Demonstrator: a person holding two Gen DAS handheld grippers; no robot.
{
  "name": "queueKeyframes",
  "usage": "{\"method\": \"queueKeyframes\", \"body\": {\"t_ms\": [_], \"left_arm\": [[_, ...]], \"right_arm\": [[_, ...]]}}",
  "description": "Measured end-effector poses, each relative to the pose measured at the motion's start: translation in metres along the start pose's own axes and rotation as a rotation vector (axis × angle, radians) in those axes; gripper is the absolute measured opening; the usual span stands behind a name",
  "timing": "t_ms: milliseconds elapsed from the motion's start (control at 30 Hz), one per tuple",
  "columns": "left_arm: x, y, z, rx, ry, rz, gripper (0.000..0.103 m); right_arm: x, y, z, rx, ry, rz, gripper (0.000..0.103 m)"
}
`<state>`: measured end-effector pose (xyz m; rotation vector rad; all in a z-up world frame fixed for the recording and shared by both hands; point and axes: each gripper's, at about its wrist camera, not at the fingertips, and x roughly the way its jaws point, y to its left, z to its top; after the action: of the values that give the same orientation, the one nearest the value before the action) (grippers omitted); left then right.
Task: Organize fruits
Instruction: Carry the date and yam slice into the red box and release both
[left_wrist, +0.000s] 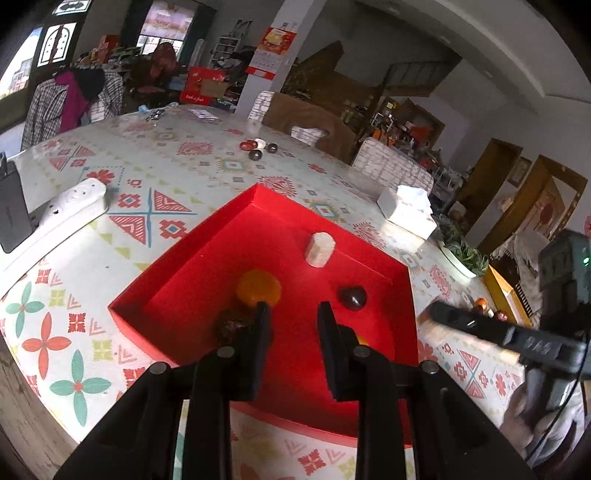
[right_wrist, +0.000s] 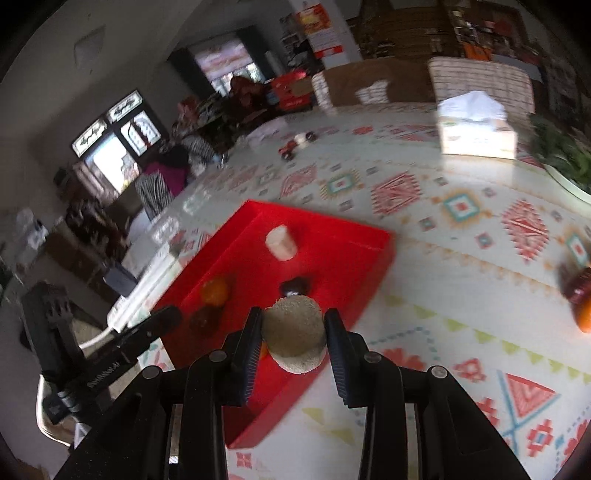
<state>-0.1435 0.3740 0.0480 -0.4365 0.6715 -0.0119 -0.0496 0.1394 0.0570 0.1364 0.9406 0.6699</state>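
Note:
A red tray (left_wrist: 207, 266) lies on the patterned tablecloth. In it are a white cylinder-shaped piece (left_wrist: 320, 249), an orange fruit (left_wrist: 258, 288), a dark plum (left_wrist: 352, 297) and a dark reddish fruit (left_wrist: 231, 323). My left gripper (left_wrist: 294, 314) hovers over the tray's near side, fingers at their narrowest with nothing between them. My right gripper (right_wrist: 293, 321) is shut on a brown fuzzy kiwi-like fruit (right_wrist: 293, 338), above the tray's (right_wrist: 347, 251) near edge. The same white piece (right_wrist: 281, 242), plum (right_wrist: 293, 286) and orange fruit (right_wrist: 215, 290) show beyond it.
More fruits (right_wrist: 580, 295) lie on the cloth right of the tray. A tissue box (left_wrist: 406, 212), a potted plant (left_wrist: 461, 251) and a yellow box (left_wrist: 506, 291) stand at the right. A white power strip (left_wrist: 70, 210) lies left; small items (left_wrist: 258, 147) sit farther back.

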Motion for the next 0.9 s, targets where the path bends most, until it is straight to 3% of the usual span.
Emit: {"method": "queueKeyframes", "body": {"t_ms": [67, 133, 300, 433, 900], "left_arm": [[-0.002, 0.006, 0.002, -0.023, -0.006, -0.01, 0.033], [-0.005, 0.011, 0.004, -0.042, -0.02, -0.012, 0.052], [-0.012, 0.016, 0.008, -0.067, -0.036, -0.018, 0.063], [-0.012, 0.014, 0.009, -0.07, -0.035, -0.025, 0.064], [-0.019, -0.022, 0.009, -0.019, -0.031, -0.05, 0.071]], "right_arm": [[0.013, 0.008, -0.001, -0.023, 0.022, -0.02, 0.037], [0.022, 0.014, -0.002, -0.055, 0.031, -0.053, 0.037], [0.034, 0.025, -0.003, -0.113, 0.03, -0.098, 0.04], [0.031, 0.026, 0.001, -0.105, 0.009, -0.095, 0.049], [-0.023, -0.008, -0.012, -0.049, -0.075, -0.121, 0.052]]}}
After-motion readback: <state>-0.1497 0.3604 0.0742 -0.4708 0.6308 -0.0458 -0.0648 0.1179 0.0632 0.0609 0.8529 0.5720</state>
